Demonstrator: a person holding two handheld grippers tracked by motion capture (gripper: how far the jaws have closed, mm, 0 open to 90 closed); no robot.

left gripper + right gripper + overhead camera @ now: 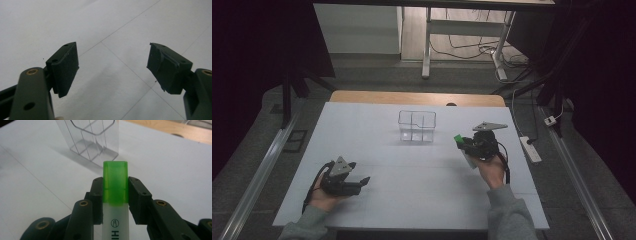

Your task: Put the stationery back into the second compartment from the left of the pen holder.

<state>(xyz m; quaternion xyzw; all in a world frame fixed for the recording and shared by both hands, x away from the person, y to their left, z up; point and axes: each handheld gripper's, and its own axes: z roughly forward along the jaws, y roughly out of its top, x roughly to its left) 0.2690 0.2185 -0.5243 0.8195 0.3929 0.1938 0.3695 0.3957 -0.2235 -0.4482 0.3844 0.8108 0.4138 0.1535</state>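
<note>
Right gripper: clamped on a highlighter, one pad on each side, just below the green cap. In the high view, seen raised off the counter at right, grey plate on top, green tip aimed toward centre.
Highlighter: white barrel w/ black print, translucent green cap pointing away from the hand. Right gripper view alone gives the print and the pad contact; high view gives a green spot at the gripper's front.
Left gripper: jaws wide apart, nothing between, white counter below. High view puts it low at front-left, held in a hand, jaws aimed right.
Clear bin: transparent, w/ dividers inside, upright at counter centre-rear, well apart from both grippers. Right gripper view has it straight ahead, past the cap, looks tilted since the cam is turned.
Counter: white sheet w/ thin seam lines over a wood top; wood edge visible at rear in high view.
Sleeves: grey, entering from bottom, high view.
</note>
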